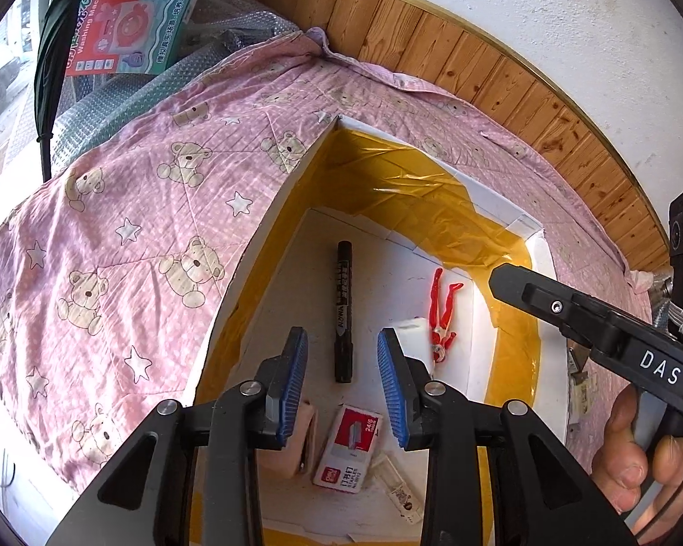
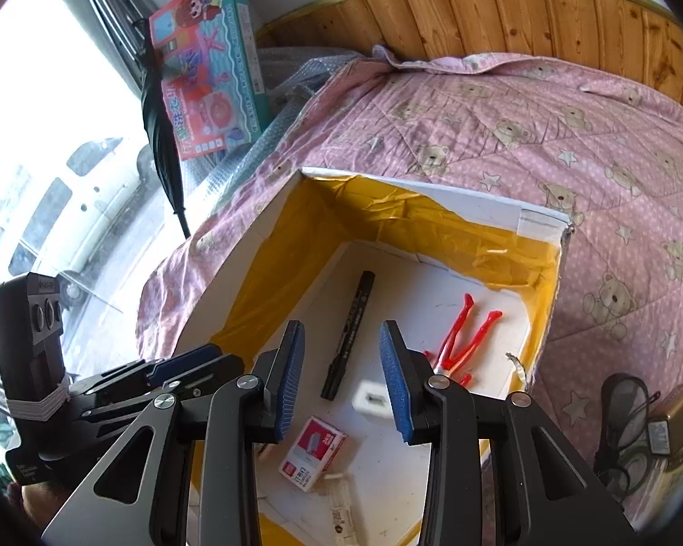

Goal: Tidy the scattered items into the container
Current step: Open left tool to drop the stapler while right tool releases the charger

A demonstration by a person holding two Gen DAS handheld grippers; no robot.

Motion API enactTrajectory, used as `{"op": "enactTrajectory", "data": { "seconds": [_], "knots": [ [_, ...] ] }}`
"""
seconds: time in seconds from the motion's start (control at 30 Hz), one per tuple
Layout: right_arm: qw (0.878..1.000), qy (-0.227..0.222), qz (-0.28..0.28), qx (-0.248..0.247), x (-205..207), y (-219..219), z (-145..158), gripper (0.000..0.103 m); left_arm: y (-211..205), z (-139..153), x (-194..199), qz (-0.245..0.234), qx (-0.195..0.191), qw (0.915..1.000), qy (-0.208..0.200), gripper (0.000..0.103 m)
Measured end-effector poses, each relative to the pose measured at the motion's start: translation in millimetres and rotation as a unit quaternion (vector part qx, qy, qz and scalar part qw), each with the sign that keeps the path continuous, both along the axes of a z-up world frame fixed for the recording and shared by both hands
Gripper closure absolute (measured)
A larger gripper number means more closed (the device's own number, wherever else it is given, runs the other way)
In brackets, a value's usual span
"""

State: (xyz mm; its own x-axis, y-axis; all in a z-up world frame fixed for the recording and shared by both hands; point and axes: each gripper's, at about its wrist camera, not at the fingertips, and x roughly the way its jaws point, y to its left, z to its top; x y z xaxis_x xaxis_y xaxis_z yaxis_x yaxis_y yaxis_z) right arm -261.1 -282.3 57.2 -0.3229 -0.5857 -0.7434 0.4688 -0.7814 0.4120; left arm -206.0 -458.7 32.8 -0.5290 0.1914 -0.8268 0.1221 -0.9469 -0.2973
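— Left wrist view: any writing?
— Staple box (image 1: 348, 448) reads "24/6"; marker (image 1: 344, 314) lettering blurred. Both lie inside the container (image 1: 268, 223).
— Tongs?
— Left tongs (image 1: 341, 355) and right tongs (image 2: 341, 350) gape wide, empty.

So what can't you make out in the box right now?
- Red figure: head and torso behind the right claw finger in the right wrist view.
- Tan item: mostly behind the left claw finger, unidentifiable.
- White packet: print too small.
- Clutter on the quilt: blurred at the edge.
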Motion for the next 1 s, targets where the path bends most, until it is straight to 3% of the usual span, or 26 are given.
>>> {"op": "enactTrajectory", "data": {
  "seconds": [0.17,0.37,1.0],
  "knots": [
    [1.0,-0.005,-0.01,-0.011,17,14,-4,0.065,-3,2,10,0.004,0.011,0.9999,0.005,0.069],
    [1.0,-0.016,0.001,-0.023,45,16,-8,0.065,9,8,23,-0.012,-0.013,0.9998,0.008,0.069],
    [0.999,-0.016,-0.001,-0.05,130,42,7,0.065,48,64,84,-0.045,-0.054,0.9956,0.062,0.069]
  ]
}}
